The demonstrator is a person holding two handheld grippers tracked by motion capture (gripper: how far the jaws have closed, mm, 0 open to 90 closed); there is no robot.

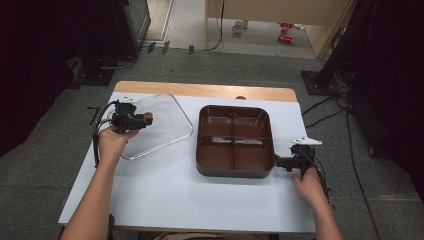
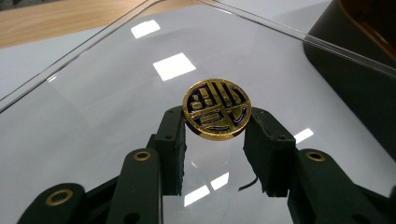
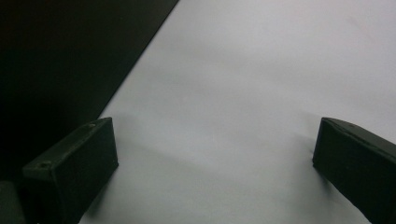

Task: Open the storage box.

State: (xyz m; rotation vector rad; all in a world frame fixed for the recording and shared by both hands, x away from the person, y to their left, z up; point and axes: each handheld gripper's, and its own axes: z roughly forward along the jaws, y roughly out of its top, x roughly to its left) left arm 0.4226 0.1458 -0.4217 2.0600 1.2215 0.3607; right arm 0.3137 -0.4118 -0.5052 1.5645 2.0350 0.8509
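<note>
While gripped, lid knob [image 2: 217, 108] sits between left claw [image 2: 215, 140] pads.

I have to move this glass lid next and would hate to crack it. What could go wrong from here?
1. The left hand-held gripper is shut only on the small round gold knob; the wide glass lid could swing or slip out.
2. The divided pot sits right beside the lid, so a tilted edge might strike its rim.
3. The right hand-held gripper, open over bare table beside the pot, supports nothing.
</note>
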